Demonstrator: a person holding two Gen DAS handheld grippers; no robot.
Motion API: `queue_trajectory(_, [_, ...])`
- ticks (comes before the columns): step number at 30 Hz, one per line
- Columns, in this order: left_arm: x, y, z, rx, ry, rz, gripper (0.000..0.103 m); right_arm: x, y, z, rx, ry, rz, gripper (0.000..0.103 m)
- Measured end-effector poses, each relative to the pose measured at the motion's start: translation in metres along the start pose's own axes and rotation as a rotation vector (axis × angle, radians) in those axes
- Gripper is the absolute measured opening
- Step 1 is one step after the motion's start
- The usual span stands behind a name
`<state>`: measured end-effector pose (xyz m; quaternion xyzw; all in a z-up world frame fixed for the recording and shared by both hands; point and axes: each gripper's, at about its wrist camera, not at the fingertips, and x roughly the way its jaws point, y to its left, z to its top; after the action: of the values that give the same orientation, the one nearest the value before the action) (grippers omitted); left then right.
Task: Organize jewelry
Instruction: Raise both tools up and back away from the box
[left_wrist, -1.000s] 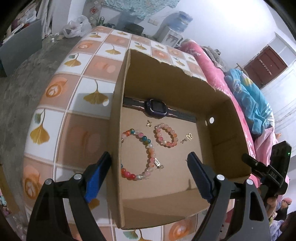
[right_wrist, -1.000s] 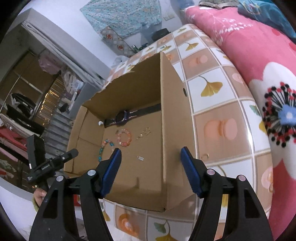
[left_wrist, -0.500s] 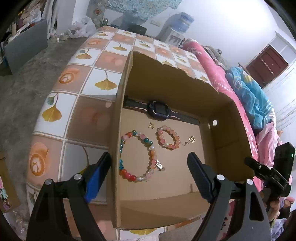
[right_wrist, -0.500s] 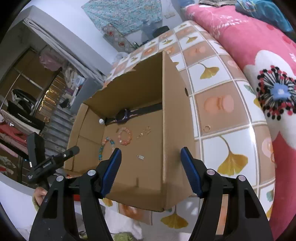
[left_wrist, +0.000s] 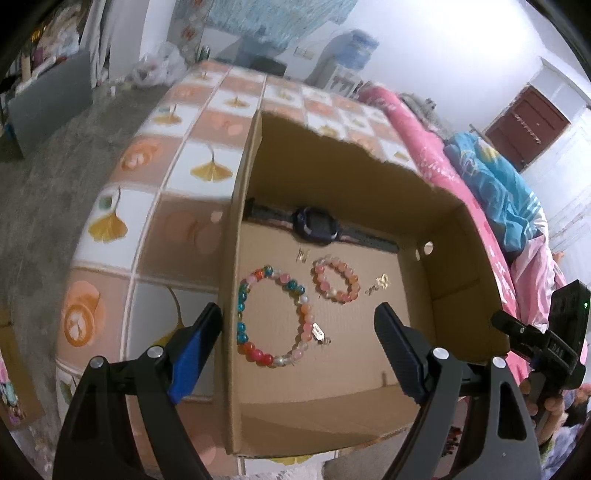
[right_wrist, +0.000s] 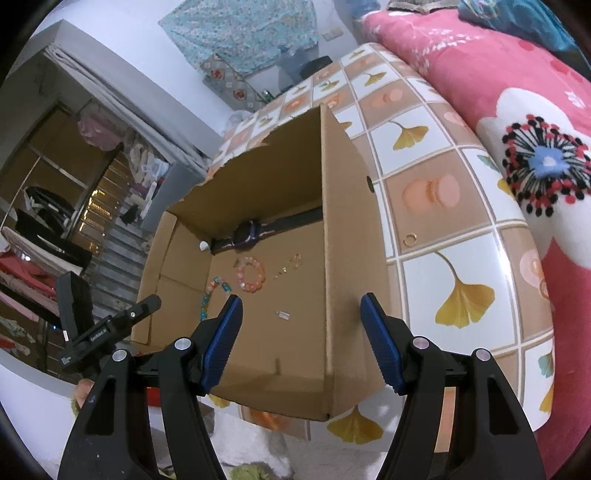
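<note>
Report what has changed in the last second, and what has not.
Both cameras drew back a little from the cardboard box. Nothing was gripped or released: left gripper and right gripper stay open and empty. The watch, both bracelets and the charms lie where they were.

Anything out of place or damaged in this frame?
Yes. A small gold ring lies on the tiled tabletop outside the brown cardboard box, while the other jewelry sits inside. The box's far wall has a ragged, torn top edge.
</note>
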<state>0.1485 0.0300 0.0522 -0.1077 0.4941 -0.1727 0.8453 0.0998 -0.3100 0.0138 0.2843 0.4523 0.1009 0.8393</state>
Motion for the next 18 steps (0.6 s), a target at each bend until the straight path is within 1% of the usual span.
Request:
queue_trajectory(3, [-0.015,-0.007,-0.004,0.049,-0.075,0.04,0.083,-0.012,0.001,-0.004,-0.007,-0.053,-0.032,0.065])
queue_trajectory(7, [-0.042,-0.017,-0.012,0.085,-0.168,0.047,0.084,-0.03,0.003,-0.012,-0.033,-0.133,-0.088,0.069])
queue_trajectory(11, [-0.068,-0.027,-0.023,0.1,-0.245,0.047,0.093,-0.052,0.007,-0.025,-0.066,-0.217,-0.145,0.075])
queue_trajectory(14, [-0.083,-0.036,-0.033,0.112,-0.288,0.057,0.097,-0.067,0.016,-0.037,-0.107,-0.268,-0.182,0.081])
queue_trajectory(15, [-0.087,-0.038,-0.036,0.117,-0.297,0.057,0.097,-0.074,0.02,-0.042,-0.13,-0.289,-0.195,0.082])
queue_trajectory(17, [-0.096,-0.046,-0.044,0.136,-0.321,0.059,0.097,-0.081,0.028,-0.05,-0.166,-0.314,-0.214,0.087])
queue_trajectory(18, [-0.1,-0.05,-0.049,0.145,-0.335,0.063,0.097,-0.085,0.033,-0.055,-0.193,-0.327,-0.225,0.087])
